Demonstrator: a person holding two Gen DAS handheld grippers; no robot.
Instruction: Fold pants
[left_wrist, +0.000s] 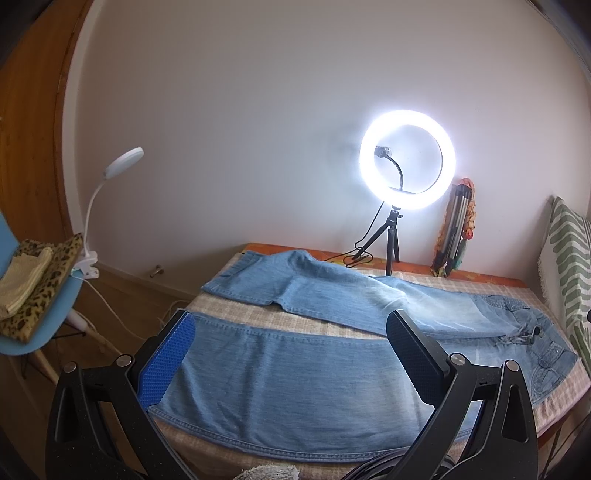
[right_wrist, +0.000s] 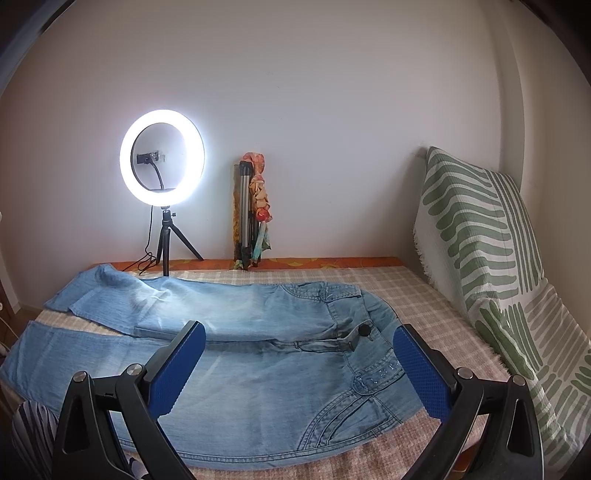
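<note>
A pair of light blue jeans (left_wrist: 295, 380) lies spread flat on a checked bed cover (left_wrist: 236, 314), legs apart and pointing left, waist to the right. My left gripper (left_wrist: 291, 332) is open above the near leg, holding nothing. In the right wrist view the jeans (right_wrist: 258, 387) show their waistband, button and pockets at the right. My right gripper (right_wrist: 299, 345) is open above the hip area of the near leg, holding nothing.
A lit ring light on a small tripod (left_wrist: 406, 170) stands at the bed's far edge by the wall, with a folded tripod (left_wrist: 456, 229) beside it. A green-striped cushion (right_wrist: 491, 266) leans at the right. A blue chair (left_wrist: 33, 306) with folded cloths and a clip lamp (left_wrist: 122, 162) stands left.
</note>
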